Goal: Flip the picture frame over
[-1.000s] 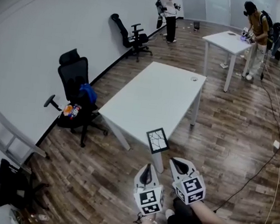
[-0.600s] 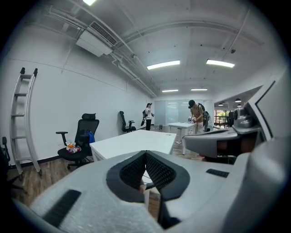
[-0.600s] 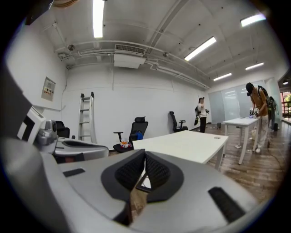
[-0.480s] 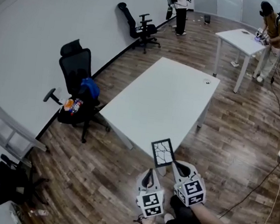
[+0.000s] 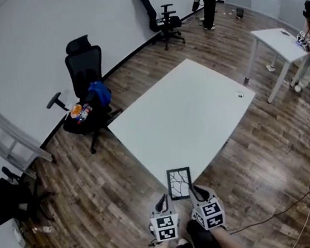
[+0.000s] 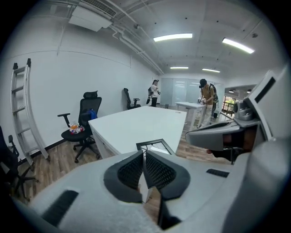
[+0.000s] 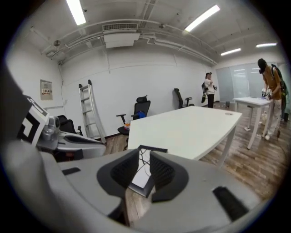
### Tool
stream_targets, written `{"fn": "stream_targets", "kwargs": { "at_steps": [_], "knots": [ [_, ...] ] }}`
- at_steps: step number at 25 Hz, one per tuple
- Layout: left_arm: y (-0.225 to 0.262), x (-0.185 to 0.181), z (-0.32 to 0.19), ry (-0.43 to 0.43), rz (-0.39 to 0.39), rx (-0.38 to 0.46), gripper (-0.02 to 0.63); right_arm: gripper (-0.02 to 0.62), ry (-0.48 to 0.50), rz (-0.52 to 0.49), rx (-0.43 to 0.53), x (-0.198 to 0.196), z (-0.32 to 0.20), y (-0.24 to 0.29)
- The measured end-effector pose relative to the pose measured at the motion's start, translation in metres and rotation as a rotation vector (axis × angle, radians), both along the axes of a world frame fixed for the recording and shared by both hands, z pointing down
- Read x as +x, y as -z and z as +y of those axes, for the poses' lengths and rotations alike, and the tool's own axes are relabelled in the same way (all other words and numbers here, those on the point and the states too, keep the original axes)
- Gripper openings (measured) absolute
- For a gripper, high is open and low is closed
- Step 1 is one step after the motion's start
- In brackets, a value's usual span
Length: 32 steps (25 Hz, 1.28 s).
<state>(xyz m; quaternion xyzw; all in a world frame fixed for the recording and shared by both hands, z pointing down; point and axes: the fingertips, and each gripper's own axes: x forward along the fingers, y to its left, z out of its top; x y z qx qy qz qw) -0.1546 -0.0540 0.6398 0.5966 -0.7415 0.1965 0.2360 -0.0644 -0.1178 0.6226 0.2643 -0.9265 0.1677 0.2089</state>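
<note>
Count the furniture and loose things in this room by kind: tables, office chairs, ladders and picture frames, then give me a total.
white tables: 2
black office chairs: 3
ladder: 1
picture frame: 1
Total: 7

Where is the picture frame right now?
The picture frame lies low in the head view, just right of centre, on the near corner of the white table.

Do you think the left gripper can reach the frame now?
Probably yes: the frame lies just ahead of the left gripper on the table corner, nothing between; its jaws are shut.
</note>
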Motion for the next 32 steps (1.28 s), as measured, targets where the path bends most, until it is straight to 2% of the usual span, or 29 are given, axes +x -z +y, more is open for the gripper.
{"fn": "stream_targets", "kwargs": {
  "at_steps": [4, 9, 15, 18, 22, 29, 32],
  "knots": [
    [-0.021, -0.006, 0.000, 0.015, 0.020, -0.070, 0.025, 0.095, 0.031, 0.028, -0.070, -0.001, -0.007, -0.030],
    [-0.038, -0.004, -0.001, -0.018, 0.058, -0.124, 0.052, 0.115, 0.053, 0.051, -0.184, -0.002, -0.002, -0.055],
    [-0.052, -0.007, -0.015, -0.087, 0.054, -0.155, 0.059, 0.115, -0.015, 0.031, -0.299, -0.003, -0.004, -0.077],
    [-0.062, -0.015, -0.017, -0.092, 0.056, -0.190, 0.058, 0.117, -0.046, -0.007, -0.358, -0.006, -0.006, -0.080],
    [-0.069, -0.020, -0.023, -0.107, 0.099, -0.214, 0.058, 0.117, -0.055, -0.054, -0.452, -0.013, -0.004, -0.084],
    [-0.080, -0.021, -0.023, -0.124, 0.198, -0.241, 0.058, 0.140, -0.032, -0.040, -0.512, -0.015, -0.007, -0.096],
    [-0.082, -0.019, -0.023, -0.119, 0.253, -0.240, 0.058, 0.140, -0.012, -0.079, -0.591, -0.018, -0.002, -0.103]
  ]
}}
